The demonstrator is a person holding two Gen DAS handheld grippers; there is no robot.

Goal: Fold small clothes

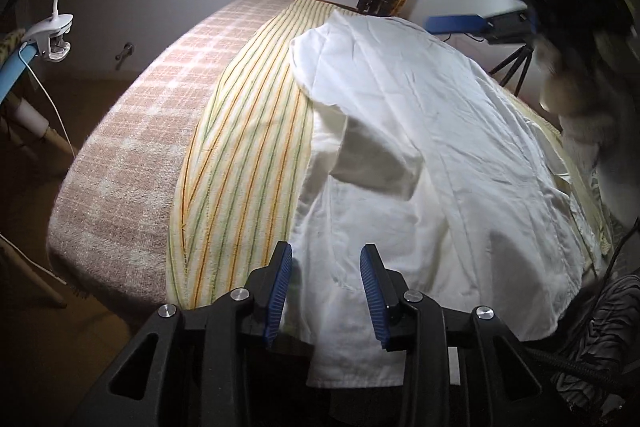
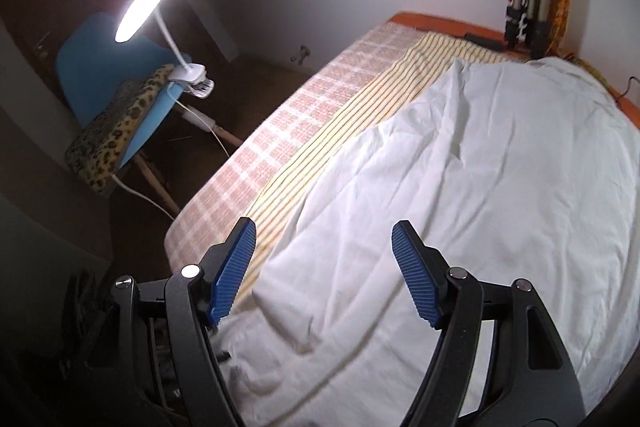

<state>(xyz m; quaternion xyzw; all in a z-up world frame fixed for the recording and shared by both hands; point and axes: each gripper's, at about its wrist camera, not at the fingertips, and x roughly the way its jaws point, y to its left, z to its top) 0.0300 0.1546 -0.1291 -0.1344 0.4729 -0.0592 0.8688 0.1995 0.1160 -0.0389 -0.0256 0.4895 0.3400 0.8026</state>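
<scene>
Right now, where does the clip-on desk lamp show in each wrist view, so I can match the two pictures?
Left wrist view: the clip-on lamp sits at the far left edge; only its white clamp and neck show, its head is out of frame.
Right wrist view: the lamp is upper left, its head lit, clamped to the blue chair.
Shared landmark: the yellow striped cloth beside the white garment.

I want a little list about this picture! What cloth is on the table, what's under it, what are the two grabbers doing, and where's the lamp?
garment: wrinkled white cotton garment, spread flat, unfolded
underneath: yellow striped cloth over a pink checked towel
left gripper: open, above the garment's near edge, nothing pinched
right gripper: open wide, over the garment, holding nothing
lamp: lit white clip-on lamp, clamped on a blue chair beside the table
</scene>
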